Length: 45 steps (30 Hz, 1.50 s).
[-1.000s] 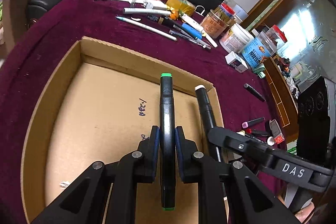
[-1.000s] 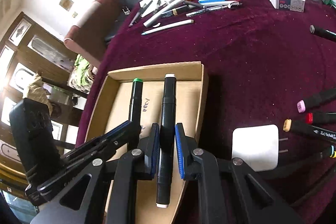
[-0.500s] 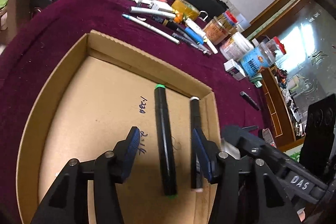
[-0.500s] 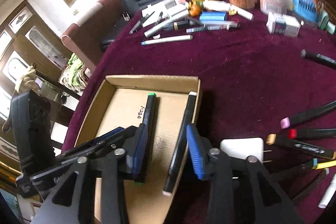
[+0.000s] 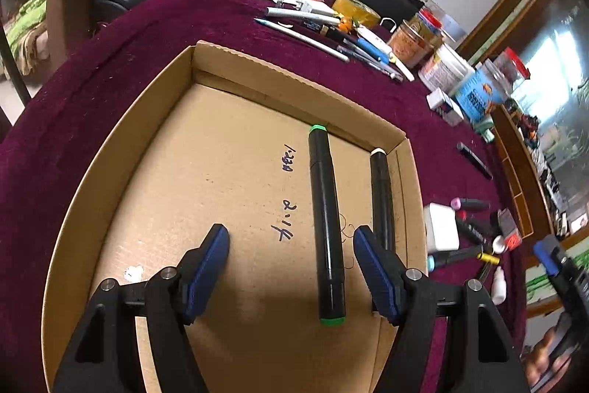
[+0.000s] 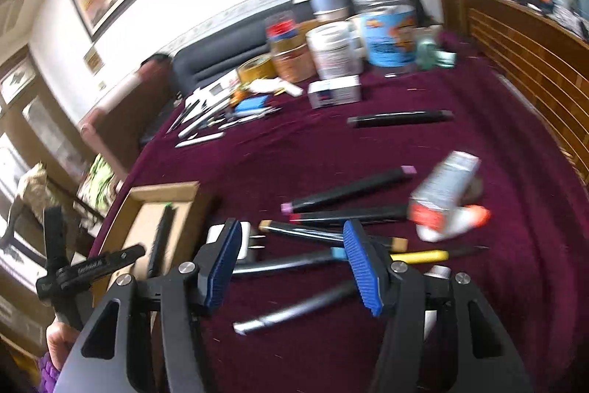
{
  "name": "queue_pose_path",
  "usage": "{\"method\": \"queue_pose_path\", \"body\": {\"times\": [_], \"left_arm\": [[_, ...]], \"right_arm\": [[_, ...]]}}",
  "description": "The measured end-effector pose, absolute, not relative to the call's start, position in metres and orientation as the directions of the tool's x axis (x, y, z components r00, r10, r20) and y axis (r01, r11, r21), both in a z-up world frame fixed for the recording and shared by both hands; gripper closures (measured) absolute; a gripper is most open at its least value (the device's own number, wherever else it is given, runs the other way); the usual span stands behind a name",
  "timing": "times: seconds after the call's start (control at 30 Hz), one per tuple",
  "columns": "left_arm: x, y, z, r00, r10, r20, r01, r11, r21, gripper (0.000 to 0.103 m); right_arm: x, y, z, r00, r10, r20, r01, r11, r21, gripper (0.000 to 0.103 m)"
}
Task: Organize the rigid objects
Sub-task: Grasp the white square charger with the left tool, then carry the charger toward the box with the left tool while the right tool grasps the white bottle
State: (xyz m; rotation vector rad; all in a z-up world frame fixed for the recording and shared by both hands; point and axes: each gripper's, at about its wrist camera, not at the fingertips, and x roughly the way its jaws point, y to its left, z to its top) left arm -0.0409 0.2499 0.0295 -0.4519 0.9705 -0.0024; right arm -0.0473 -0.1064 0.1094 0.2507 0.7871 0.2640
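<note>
A shallow cardboard box (image 5: 257, 69) (image 6: 165, 190) lies on the purple cloth. Inside it rest a black marker with green caps (image 5: 325, 227) and, against the right wall, a black marker with white caps (image 5: 381, 194). My left gripper (image 5: 291, 245) hangs over the box floor with its jaws opening; the green-capped marker lies loose between the fingers. My right gripper (image 6: 292, 256) has its jaws opening above several loose markers (image 6: 346, 190) on the cloth to the right of the box, and its pads press on nothing.
A white block (image 5: 440, 231) and more markers lie just right of the box. Pens (image 5: 305, 35), a tape roll (image 5: 355, 10), jars and tubs (image 6: 331, 50), a small carton (image 6: 333, 93) and a lone black marker (image 6: 401, 118) crowd the far side. A white tube (image 6: 445, 194) lies right.
Both grippers opened and let go of their markers, which now lie in the box. The right gripper swung away to the right over the loose markers; the left drew back slightly.
</note>
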Motion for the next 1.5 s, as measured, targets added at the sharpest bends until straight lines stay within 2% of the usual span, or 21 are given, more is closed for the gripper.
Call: {"method": "queue_pose_path", "body": {"times": [0.17, 0.23, 0.3, 0.4, 0.53, 0.77, 1.03, 1.07, 1.13, 1.27, 1.5], "left_arm": [[-0.053, 0.251, 0.045, 0.618, -0.277, -0.736, -0.141, 0.882, -0.45, 0.029], [-0.058, 0.24, 0.061, 0.646, -0.276, -0.712, -0.093, 0.897, -0.432, 0.029], [-0.061, 0.218, 0.08, 0.66, -0.278, -0.698, -0.029, 0.919, -0.393, 0.023], [-0.057, 0.184, 0.096, 0.653, -0.306, -0.693, 0.048, 0.93, -0.365, 0.02], [-0.037, 0.137, 0.094, 0.612, -0.313, -0.726, 0.114, 0.943, -0.311, 0.02], [0.004, 0.081, 0.063, 0.542, -0.221, -0.81, 0.133, 0.975, -0.177, 0.02], [0.037, 0.058, 0.023, 0.466, -0.077, -0.881, 0.113, 0.993, -0.026, 0.021], [0.037, 0.054, 0.021, 0.46, -0.077, -0.885, 0.129, 0.991, -0.019, 0.029], [0.034, 0.053, 0.021, 0.47, -0.088, -0.878, 0.135, 0.99, -0.027, 0.03], [0.018, 0.053, 0.034, 0.509, -0.14, -0.85, 0.147, 0.986, -0.074, 0.03], [-0.036, 0.07, 0.088, 0.611, -0.269, -0.744, 0.176, 0.963, -0.203, 0.03]], "right_arm": [[-0.058, -0.148, 0.114, 0.723, 0.267, -0.638, -0.081, 0.949, 0.305, 0.044], [-0.059, -0.161, 0.113, 0.736, 0.247, -0.63, -0.057, 0.95, 0.306, 0.044], [-0.057, -0.173, 0.109, 0.746, 0.227, -0.626, -0.029, 0.95, 0.311, 0.044], [-0.05, -0.187, 0.101, 0.754, 0.213, -0.622, 0.003, 0.945, 0.327, 0.044], [-0.042, -0.196, 0.093, 0.779, 0.158, -0.607, 0.034, 0.956, 0.292, 0.044], [-0.03, -0.216, 0.078, 0.816, 0.085, -0.572, 0.084, 0.961, 0.263, 0.041], [-0.026, -0.231, 0.067, 0.793, 0.174, -0.584, 0.06, 0.931, 0.359, 0.039], [-0.027, -0.23, 0.067, 0.792, 0.186, -0.582, 0.051, 0.929, 0.367, 0.038], [-0.027, -0.229, 0.066, 0.785, 0.206, -0.584, 0.04, 0.924, 0.379, 0.034], [-0.027, -0.228, 0.063, 0.773, 0.214, -0.597, 0.041, 0.922, 0.384, 0.034], [-0.023, -0.231, 0.059, 0.773, 0.162, -0.614, 0.083, 0.933, 0.35, 0.034]]}}
